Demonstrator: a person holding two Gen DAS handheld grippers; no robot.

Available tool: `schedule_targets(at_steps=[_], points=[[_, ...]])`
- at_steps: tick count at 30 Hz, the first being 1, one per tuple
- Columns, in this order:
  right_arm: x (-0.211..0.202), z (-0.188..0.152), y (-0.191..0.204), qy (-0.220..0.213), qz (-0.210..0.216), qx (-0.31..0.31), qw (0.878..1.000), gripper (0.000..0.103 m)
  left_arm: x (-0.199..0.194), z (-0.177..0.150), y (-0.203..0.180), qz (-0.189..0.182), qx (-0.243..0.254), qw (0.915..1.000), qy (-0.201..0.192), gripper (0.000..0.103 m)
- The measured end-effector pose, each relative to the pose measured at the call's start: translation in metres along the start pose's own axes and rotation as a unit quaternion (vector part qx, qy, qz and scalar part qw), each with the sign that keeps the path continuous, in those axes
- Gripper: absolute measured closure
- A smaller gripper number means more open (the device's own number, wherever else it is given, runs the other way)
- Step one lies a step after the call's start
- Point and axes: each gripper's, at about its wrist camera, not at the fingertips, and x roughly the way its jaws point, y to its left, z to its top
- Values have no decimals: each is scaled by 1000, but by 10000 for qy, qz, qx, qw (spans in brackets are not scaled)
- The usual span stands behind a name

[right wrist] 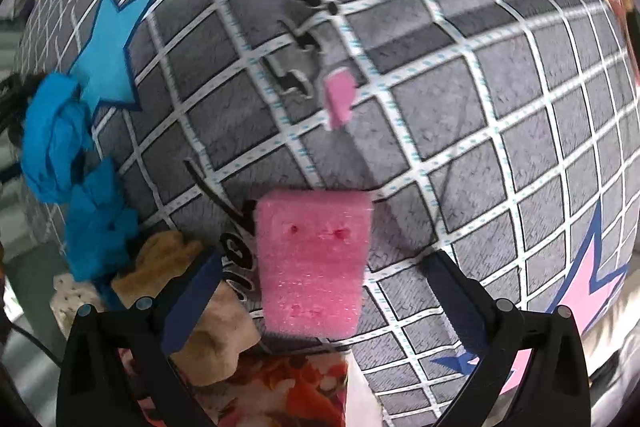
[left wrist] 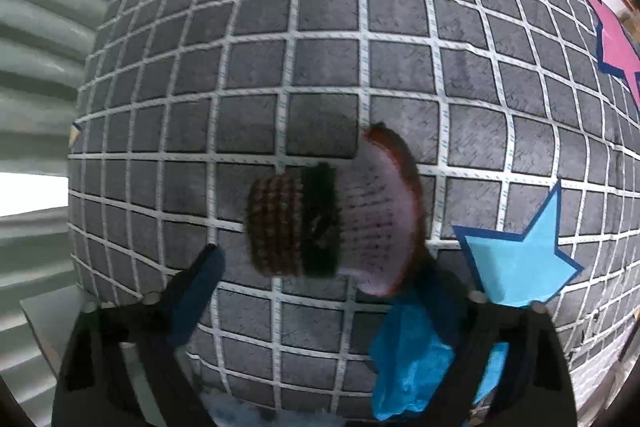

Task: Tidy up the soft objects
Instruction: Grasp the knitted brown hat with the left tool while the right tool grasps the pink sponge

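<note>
In the left wrist view a knitted piece (left wrist: 332,223), brown-striped, black and white with a rust edge, lies on the grey gridded mat (left wrist: 280,39). My left gripper (left wrist: 320,279) is open just below it, fingers on either side. A crumpled blue cloth (left wrist: 408,359) lies by the right finger, next to a blue paper star (left wrist: 516,263). In the right wrist view a pink foam block (right wrist: 312,263) lies on the mat (right wrist: 500,107) between the fingers of my open right gripper (right wrist: 320,291). A small pink piece (right wrist: 340,99) lies farther off.
A blue star (right wrist: 108,55), crumpled blue cloths (right wrist: 56,143), a tan cloth (right wrist: 208,331) and a red floral fabric (right wrist: 288,387) lie left and below the right gripper. Pink stars (left wrist: 616,43) (right wrist: 576,299) sit at the mat's edges. A corrugated wall (left wrist: 44,67) lies left.
</note>
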Motion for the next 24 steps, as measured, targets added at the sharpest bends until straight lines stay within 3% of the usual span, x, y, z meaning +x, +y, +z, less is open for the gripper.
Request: schedule_targets(at_steps=[1, 2, 4, 9, 10, 11, 12, 18, 24], points=[[1, -1, 3, -8, -23, -66, 10000, 0, 3, 1, -1, -108, -7, 9999, 21, 23], [2, -2, 6, -23, -73, -158, 9998, 5, 6, -1, -5, -197, 3, 9998, 4, 35], [4, -11, 17, -84, -241, -354, 9990, 15, 6, -5, -11, -148, 66, 9999, -2, 39], [-6, -19, 21, -223, -264, -659, 9972, 57, -3, -10, -4, -137, 143, 9998, -91, 70], [-9, -19, 21, -194, -170, -644, 9976, 57, -3, -11, -2, -206, 167, 9996, -137, 83], [-10, -20, 20, -194, -69, -611, 9979, 57, -4, -11, 0, -237, 214, 9993, -175, 89], [-13, -20, 16, -204, 278, -688, 9970, 57, -6, -12, 0, -220, 268, 9991, -248, 89], [-42, -25, 6, -309, 648, -663, 9952, 57, -18, -20, 5, -310, 325, 9978, -482, 89], [-83, -21, -11, -483, 858, -699, 9927, 57, -46, -52, -7, -520, 640, 9933, -805, 89]])
